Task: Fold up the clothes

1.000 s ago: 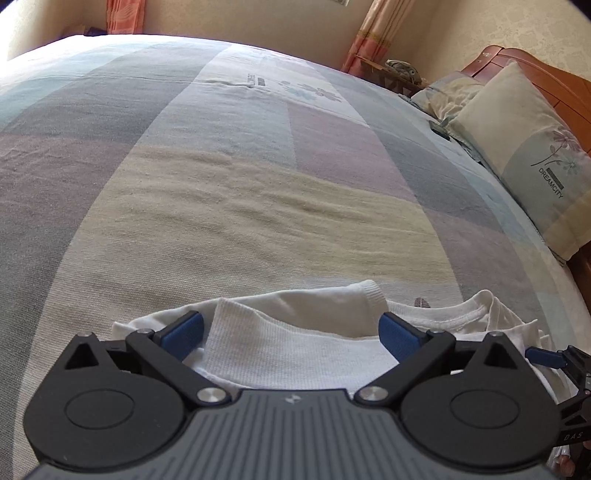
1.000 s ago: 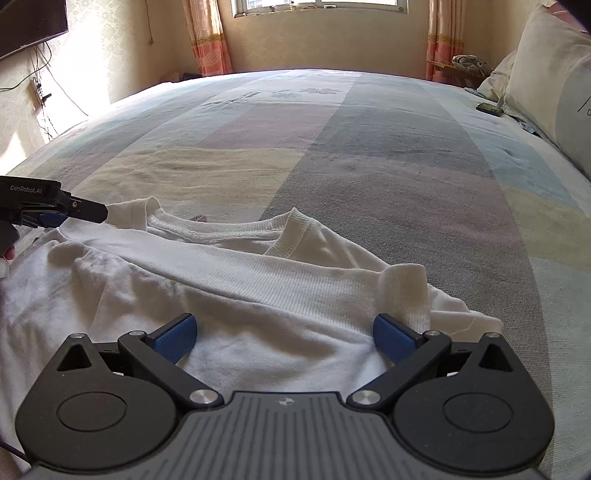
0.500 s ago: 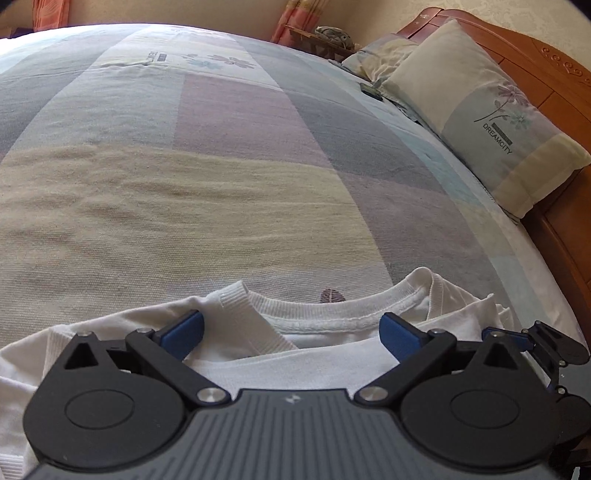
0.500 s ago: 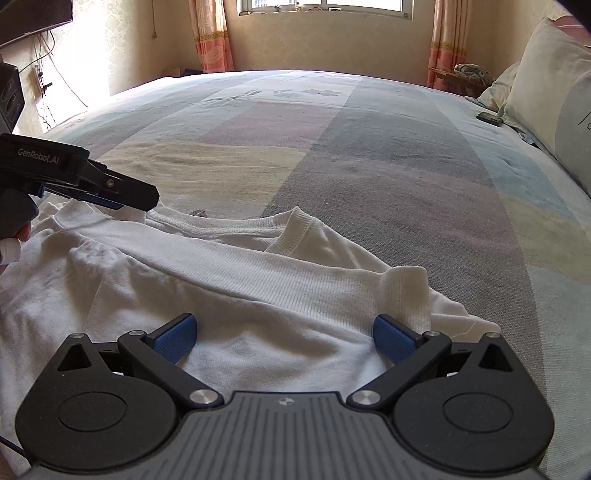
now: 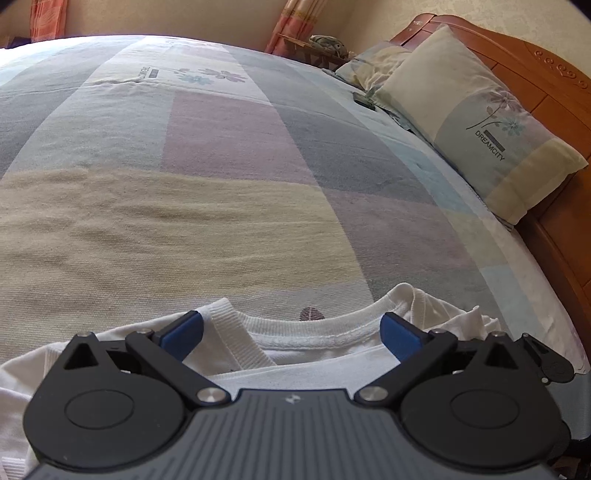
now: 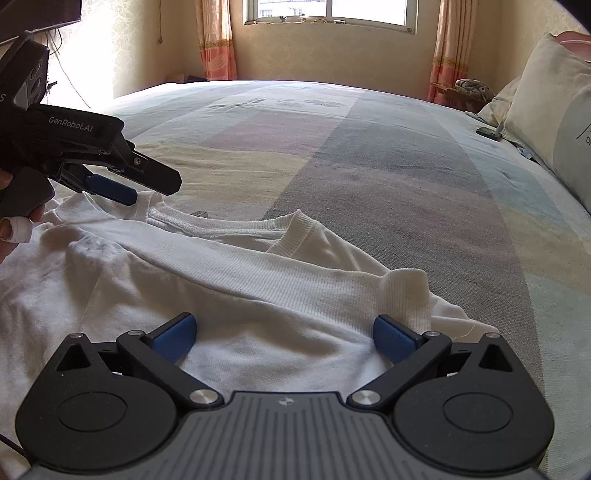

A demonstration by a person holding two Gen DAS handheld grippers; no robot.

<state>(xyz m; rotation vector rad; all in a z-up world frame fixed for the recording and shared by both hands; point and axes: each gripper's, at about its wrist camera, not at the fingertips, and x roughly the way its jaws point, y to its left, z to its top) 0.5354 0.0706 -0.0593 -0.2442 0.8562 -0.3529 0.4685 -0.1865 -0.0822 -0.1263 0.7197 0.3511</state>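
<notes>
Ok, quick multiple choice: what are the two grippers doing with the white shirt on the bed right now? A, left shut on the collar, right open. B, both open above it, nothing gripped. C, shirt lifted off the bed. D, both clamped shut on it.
B: the left gripper and right gripper both have their jaws spread wide over the white shirt, which lies on the bed.

A wide bed [image 6: 369,155] under a pastel patchwork cover fills the room. A bright window [image 6: 328,11] sits in the far wall between orange-striped curtains [image 6: 216,44]. At right, pillows [image 5: 487,122] lean on a carved wooden headboard [image 5: 546,85].
</notes>
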